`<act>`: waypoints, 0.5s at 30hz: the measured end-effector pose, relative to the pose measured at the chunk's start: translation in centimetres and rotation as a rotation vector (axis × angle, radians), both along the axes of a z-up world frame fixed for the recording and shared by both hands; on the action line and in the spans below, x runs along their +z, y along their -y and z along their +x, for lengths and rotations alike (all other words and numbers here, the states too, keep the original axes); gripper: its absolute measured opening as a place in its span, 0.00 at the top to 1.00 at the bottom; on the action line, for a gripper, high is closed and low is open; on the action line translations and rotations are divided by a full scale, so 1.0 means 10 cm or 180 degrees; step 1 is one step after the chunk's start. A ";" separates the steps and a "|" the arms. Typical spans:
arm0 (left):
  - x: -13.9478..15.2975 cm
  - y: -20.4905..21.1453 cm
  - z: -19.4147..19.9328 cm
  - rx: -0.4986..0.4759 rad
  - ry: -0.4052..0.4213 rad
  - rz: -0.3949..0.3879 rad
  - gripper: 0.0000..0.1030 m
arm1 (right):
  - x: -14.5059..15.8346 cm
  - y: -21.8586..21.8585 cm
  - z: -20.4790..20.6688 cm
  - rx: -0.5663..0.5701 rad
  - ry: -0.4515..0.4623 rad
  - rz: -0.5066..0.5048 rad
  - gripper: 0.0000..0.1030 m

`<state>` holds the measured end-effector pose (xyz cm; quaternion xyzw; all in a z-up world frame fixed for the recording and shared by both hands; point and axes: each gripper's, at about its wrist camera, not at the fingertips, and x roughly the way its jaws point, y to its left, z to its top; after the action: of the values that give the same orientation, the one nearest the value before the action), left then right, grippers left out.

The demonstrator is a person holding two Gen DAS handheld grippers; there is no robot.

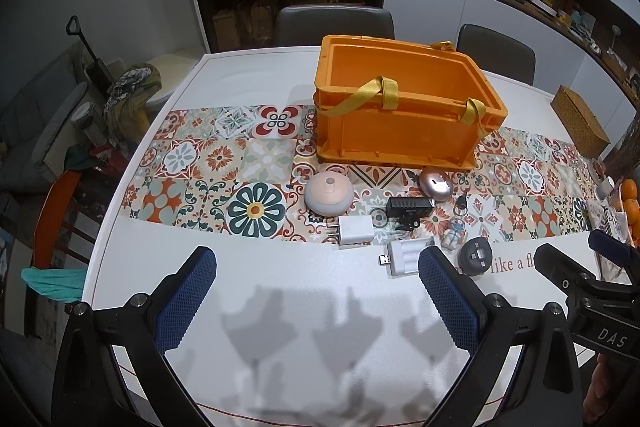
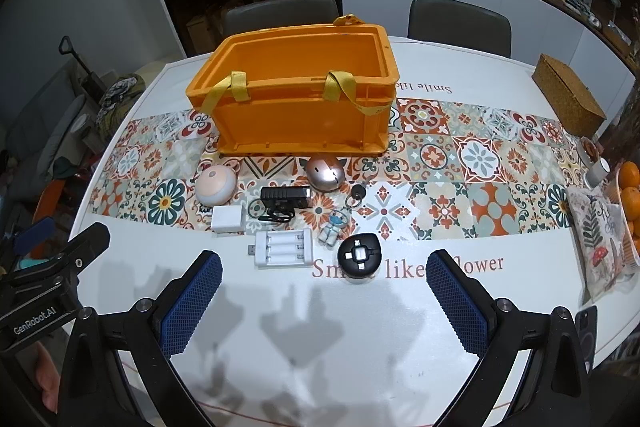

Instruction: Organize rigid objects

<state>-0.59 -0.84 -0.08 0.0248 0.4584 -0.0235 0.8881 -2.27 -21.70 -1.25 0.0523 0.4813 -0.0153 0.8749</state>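
An empty orange crate point(image 1: 404, 131) point(image 2: 300, 115) with yellow straps stands on the patterned runner. In front of it lie a pink round device point(image 1: 329, 193) point(image 2: 215, 187), a metallic mouse point(image 1: 436, 183) point(image 2: 325, 173), a black rectangular gadget point(image 1: 409, 207) point(image 2: 285, 197), a white plug adapter point(image 1: 354, 231) point(image 2: 228, 219), a white battery charger point(image 1: 408, 257) point(image 2: 284, 247), an astronaut keychain point(image 1: 454, 235) point(image 2: 334, 227) and a black round adapter point(image 1: 475, 254) point(image 2: 359, 254). My left gripper point(image 1: 316, 291) and right gripper point(image 2: 324, 295) hover open over the near table, both empty.
A woven box point(image 1: 580, 121) point(image 2: 568, 99) sits at the far right of the white table point(image 1: 280, 327) point(image 2: 480, 327). Oranges point(image 2: 630, 187), a printed pouch point(image 2: 600, 243) and a phone point(image 2: 585, 335) lie at the right edge. Two chairs point(image 2: 280, 13) stand behind the table.
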 end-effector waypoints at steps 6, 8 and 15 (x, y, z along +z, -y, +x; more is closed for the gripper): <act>-0.07 0.03 -0.01 -0.0011 -0.0047 -0.0018 0.00 | 0.01 0.02 0.01 0.0001 -0.0005 0.0003 0.00; -0.10 0.06 -0.03 -0.0033 -0.0033 -0.0067 0.00 | -0.01 0.02 0.01 0.0001 -0.0016 0.0011 0.00; -0.15 0.24 0.09 -0.0128 -0.0076 0.0018 0.00 | -0.14 0.15 0.06 -0.0047 0.0047 -0.0019 0.00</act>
<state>0.26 -3.27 -1.57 0.0362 0.4685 -0.0404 0.8818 -1.69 -23.18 -2.61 0.0534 0.4743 -0.0227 0.8784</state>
